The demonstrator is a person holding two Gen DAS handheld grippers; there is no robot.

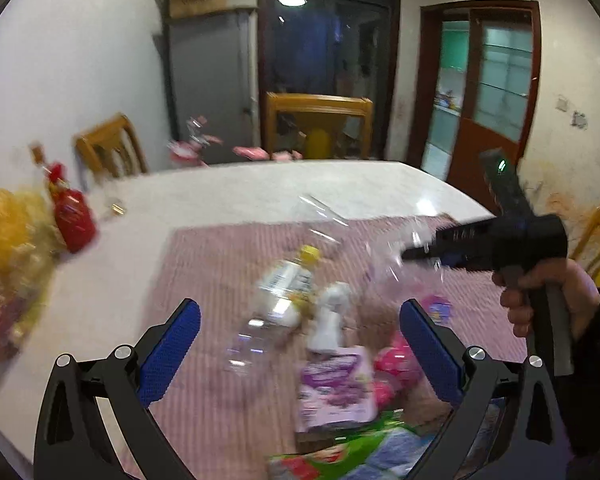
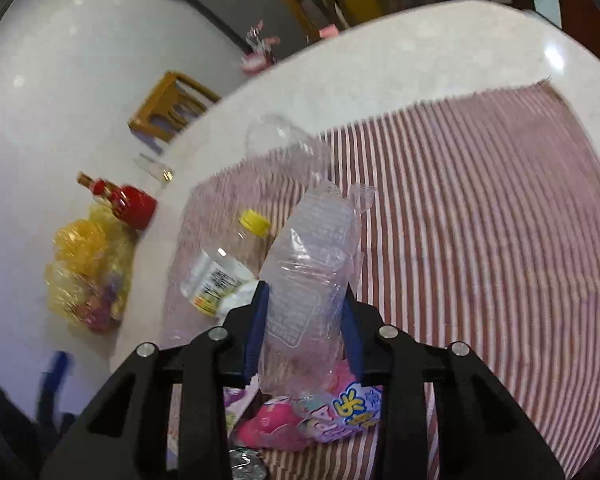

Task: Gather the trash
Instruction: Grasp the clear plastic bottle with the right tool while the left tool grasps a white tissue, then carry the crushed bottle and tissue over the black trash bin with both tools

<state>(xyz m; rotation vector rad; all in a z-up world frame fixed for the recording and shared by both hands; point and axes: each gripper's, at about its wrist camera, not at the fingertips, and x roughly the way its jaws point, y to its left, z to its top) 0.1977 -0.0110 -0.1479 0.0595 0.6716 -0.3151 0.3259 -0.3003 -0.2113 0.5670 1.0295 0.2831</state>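
- Step in hand: pickup of one trash item. The right gripper (image 2: 305, 326) has its jaws clenched on a crumpled clear plastic wrapper (image 2: 312, 276), with a blue pad pressed against each side. No earlier picture is supplied, so nothing is stated about jaw motion.
- Location of the task item: the wrapper stands up between the right jaws, above the red-and-white striped cloth (image 2: 480, 220) that covers part of the white marble bench (image 2: 380, 60). Whether its lower end is clear of the pile cannot be told.
- The left gripper (image 1: 300, 344) is released, its blue pads wide apart with nothing between them. It hovers over the remaining trash: a clear plastic bottle with a yellow cap (image 1: 276, 300), a purple printed carton (image 1: 334, 386) and a pink rounded package (image 1: 398, 356).
- Next move, as a judgement: lift the wrapper clear and carry it to a collection point. No bin or bag for trash shows in either view, so the destination must be found first. The thin film may slip or drag neighbouring pieces.
- Left wrist view only: the right gripper from the side, the person's hand (image 1: 548, 296) on its handle, a green wrapper (image 1: 352, 452) at the near edge, and the room's doors and chairs.
- Right wrist view only: the pad contact on the wrapper and its printed panel, which the left view blurs.
- Both views: a red bottle (image 2: 134, 204) and a yellow mesh bag (image 2: 88, 268) well apart on bare bench; probably not trash.
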